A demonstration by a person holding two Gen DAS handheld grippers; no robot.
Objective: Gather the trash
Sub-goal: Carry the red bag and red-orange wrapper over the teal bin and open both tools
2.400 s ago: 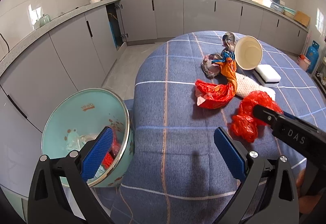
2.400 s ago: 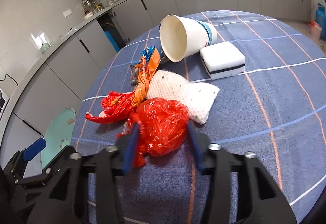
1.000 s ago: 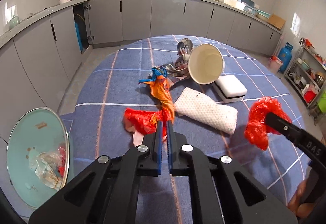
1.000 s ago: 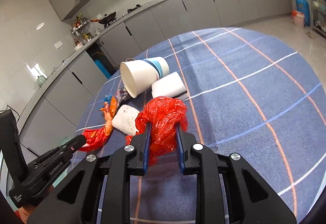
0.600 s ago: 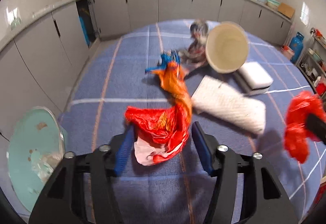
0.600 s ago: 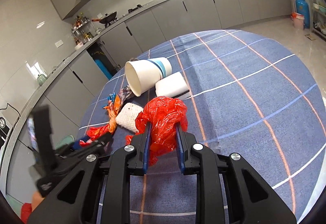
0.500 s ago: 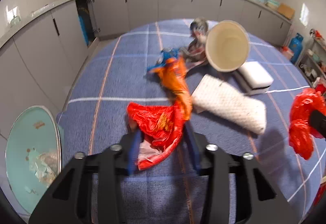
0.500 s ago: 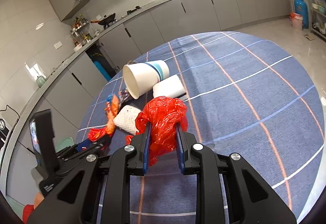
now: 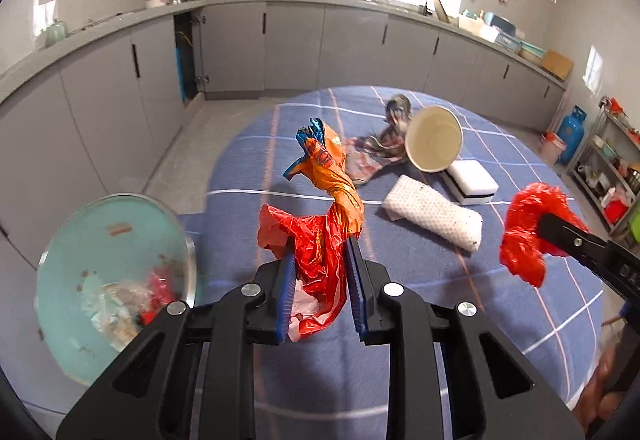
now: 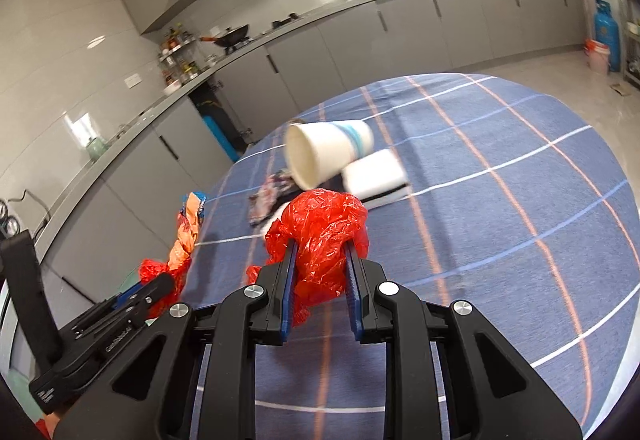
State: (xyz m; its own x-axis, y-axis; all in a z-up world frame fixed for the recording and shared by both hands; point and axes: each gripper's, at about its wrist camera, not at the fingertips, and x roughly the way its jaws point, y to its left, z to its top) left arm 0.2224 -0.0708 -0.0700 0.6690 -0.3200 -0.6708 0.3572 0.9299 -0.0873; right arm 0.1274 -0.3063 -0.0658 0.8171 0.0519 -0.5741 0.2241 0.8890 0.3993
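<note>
From the left wrist view, the left tool [image 9: 320, 272] pinches a twisted red-and-orange plastic wrapper [image 9: 324, 216], lifted clear of the blue checked cloth covering the table [image 9: 248, 168]. Its orange tail stands up past the fingertips, and a loose red flap hangs below them. The round teal bin [image 9: 114, 276] with scraps inside sits low on the left, off the table's edge. To do this step well, the tool should swing left until the hanging flap is fully over the bin's mouth before the jaws part, since thin plastic may cling to the blue pads and catch on the rim. At the right edge, the right tool grips a crumpled red plastic bag [image 9: 528, 228] in the air. A tipped white paper cup [image 9: 434, 144], a white sponge block [image 9: 472, 182], a white mesh foam sleeve [image 9: 434, 216] and a dark patterned wrapper [image 9: 380, 148] lie on the table.

From the right wrist view, the right tool [image 10: 320, 280] is pressed onto the red bag, held above the cloth. The bin is barely visible at the lower left, behind the left tool, so this bag likely waits its turn; keeping it high and back avoids the two tools colliding over the opening.
</note>
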